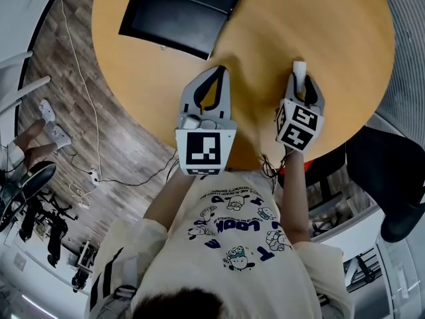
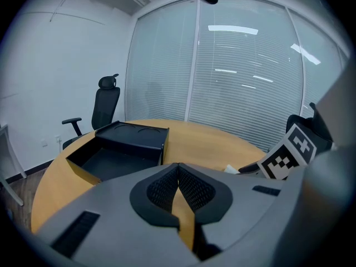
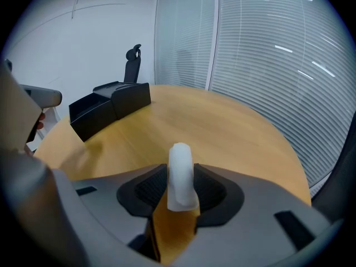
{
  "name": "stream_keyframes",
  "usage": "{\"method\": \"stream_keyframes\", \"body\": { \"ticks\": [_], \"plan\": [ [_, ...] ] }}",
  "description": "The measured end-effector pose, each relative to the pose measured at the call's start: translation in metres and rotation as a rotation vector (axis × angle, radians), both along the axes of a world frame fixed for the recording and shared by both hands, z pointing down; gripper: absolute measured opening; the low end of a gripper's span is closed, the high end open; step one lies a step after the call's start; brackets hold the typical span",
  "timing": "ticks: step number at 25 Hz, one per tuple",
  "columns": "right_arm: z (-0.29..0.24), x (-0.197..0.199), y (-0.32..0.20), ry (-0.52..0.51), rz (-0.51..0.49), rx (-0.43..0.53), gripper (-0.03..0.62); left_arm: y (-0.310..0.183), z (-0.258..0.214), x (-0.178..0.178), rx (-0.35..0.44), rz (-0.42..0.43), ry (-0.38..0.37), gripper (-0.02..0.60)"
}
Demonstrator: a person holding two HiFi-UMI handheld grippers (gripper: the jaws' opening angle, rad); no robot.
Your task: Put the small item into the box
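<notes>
Round wooden surface [image 1: 279, 32] in an office, closed off by a glass wall with blinds [image 2: 245, 77], seen from above a person in a pale printed shirt [image 1: 232, 238]. The left tool [image 1: 219, 72] sits over the near edge of the surface. Its jaws are pressed together at the tips, with nothing between them. An open black box [image 1: 179, 12] lies ahead of this tool and a little to its left, well apart from it. An office chair [image 2: 105, 107] stands behind the box. The right tool [image 1: 300, 78] is just to the right of the left one, its jaws spread. A small white item [image 1: 299, 67] stands between these jaws, close against both pads, its end poking out past the tips. The box is far ahead and to the left of this tool.
</notes>
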State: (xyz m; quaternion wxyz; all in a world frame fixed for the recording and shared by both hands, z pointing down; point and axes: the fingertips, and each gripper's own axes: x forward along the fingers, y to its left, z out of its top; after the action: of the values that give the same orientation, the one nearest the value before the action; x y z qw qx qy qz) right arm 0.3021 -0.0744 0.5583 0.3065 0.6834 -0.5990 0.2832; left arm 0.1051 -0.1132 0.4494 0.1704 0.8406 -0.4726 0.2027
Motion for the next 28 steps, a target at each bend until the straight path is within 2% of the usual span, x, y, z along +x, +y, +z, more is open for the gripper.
{"method": "stream_keyframes", "body": {
  "ticks": [14, 28],
  "plan": [
    [0.005, 0.006, 0.002, -0.046, 0.035, 0.013, 0.150, 0.008, 0.000, -0.004, 0.004, -0.019, -0.007, 0.015],
    [-0.045, -0.006, 0.007, -0.070, -0.005, 0.125, 0.149, 0.023, -0.032, -0.008, 0.092, -0.066, 0.001, 0.015]
  ]
}}
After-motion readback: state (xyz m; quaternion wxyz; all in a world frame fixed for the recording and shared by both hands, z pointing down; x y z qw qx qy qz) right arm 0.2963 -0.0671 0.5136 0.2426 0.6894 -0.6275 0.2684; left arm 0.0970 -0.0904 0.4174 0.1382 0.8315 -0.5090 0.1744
